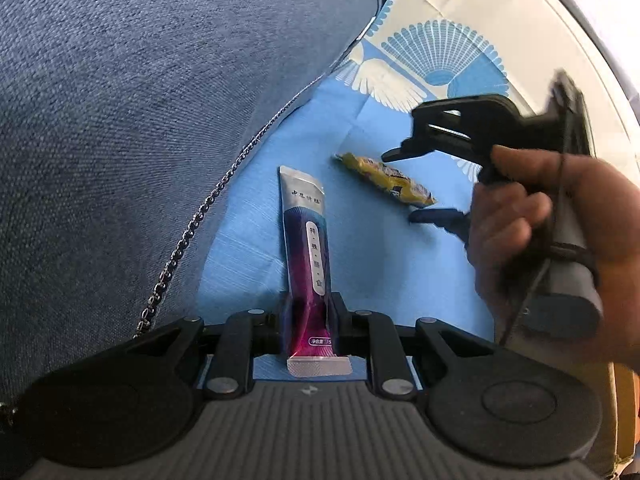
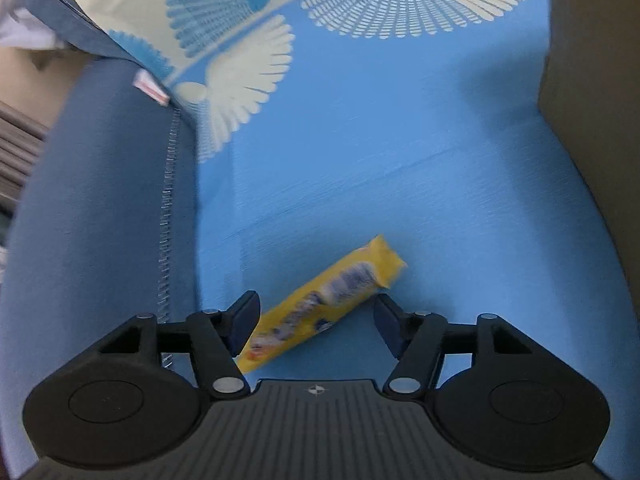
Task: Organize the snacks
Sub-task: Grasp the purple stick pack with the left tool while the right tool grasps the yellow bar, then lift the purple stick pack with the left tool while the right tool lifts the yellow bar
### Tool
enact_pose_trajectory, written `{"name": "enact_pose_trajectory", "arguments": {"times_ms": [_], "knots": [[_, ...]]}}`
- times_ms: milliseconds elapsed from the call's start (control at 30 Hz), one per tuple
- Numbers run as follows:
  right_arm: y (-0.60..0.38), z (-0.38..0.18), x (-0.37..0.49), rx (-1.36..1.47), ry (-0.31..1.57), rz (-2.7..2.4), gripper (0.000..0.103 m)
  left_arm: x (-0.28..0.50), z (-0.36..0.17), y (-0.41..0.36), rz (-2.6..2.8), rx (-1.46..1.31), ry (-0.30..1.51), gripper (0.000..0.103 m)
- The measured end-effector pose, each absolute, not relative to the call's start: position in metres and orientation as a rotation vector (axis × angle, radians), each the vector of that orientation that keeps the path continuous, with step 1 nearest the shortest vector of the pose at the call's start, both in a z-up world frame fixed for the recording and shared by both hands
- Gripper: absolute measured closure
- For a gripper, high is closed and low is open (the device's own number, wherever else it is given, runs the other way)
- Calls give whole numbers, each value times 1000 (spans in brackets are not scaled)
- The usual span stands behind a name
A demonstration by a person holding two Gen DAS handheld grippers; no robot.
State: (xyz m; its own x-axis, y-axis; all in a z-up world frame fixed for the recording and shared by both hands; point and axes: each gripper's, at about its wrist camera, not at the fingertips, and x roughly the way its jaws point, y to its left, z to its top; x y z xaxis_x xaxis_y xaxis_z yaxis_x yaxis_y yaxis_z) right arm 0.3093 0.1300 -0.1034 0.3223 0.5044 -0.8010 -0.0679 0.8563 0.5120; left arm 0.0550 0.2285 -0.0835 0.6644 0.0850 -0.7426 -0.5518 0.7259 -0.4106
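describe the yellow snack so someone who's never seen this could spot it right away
Start at the blue cloth with cream fan patterns. On its plain blue part lies the yellow snack pack, flat and diagonal, between the fingers of the open right tool. The only other snack, a purple-and-silver stick pack, is clamped in the left tool.

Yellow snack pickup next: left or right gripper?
Right. The right gripper is open and straddles the yellow snack pack on the blue cloth. The left gripper is already shut on the purple sachet.
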Motion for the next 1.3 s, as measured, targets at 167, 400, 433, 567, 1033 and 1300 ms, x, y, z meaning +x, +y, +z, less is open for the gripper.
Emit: {"name": "enact_pose_trajectory", "arguments": {"times_ms": [167, 400, 433, 567, 1033, 1300], "knots": [[156, -96, 308, 171, 1130, 427, 66, 55, -84, 229, 391, -670, 770, 83], [137, -92, 298, 79, 1099, 498, 81, 57, -83, 230, 397, -667, 773, 83], [131, -87, 295, 77, 1088, 517, 81, 57, -83, 230, 399, -666, 773, 83], [105, -57, 265, 66, 1056, 602, 81, 61, -83, 229, 414, -645, 776, 82], [-5, -30, 96, 38, 973, 780, 80, 79, -82, 214, 449, -482, 805, 80], [-11, -81, 89, 41, 948, 733, 80, 73, -65, 193, 296, -344, 889, 85]]}}
